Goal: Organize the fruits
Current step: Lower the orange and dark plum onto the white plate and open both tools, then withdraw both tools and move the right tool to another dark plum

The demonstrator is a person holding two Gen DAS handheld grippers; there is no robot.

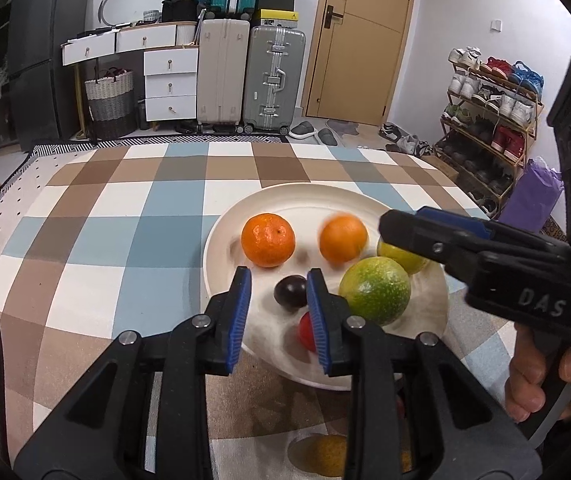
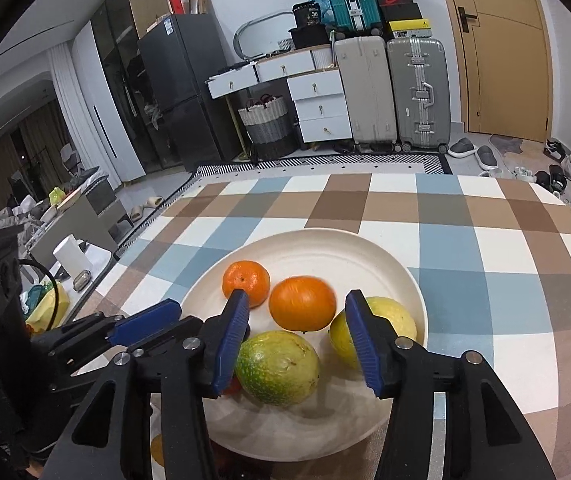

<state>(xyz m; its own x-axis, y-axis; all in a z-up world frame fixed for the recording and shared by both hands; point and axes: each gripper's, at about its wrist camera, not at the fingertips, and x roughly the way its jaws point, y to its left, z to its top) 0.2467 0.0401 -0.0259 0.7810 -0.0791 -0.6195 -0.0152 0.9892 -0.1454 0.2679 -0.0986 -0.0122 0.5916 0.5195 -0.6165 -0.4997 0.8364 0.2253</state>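
Mostly round fruit on a cream plate [image 2: 365,248] on the checked worktop [image 1: 125,240].
Orange [image 2: 302,303] looks firm, light, smooth and prone to rolling; grip across its widest part. Right tool [image 2: 297,338] tilts down above the plate, jaws apart and empty. Left tool [image 1: 279,314] tilts down, jaws slightly apart around nothing, dark plum [image 1: 290,292] beyond.

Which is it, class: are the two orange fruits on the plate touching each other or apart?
Apart. The left wrist view shows bare white plate between the left orange and the right orange.
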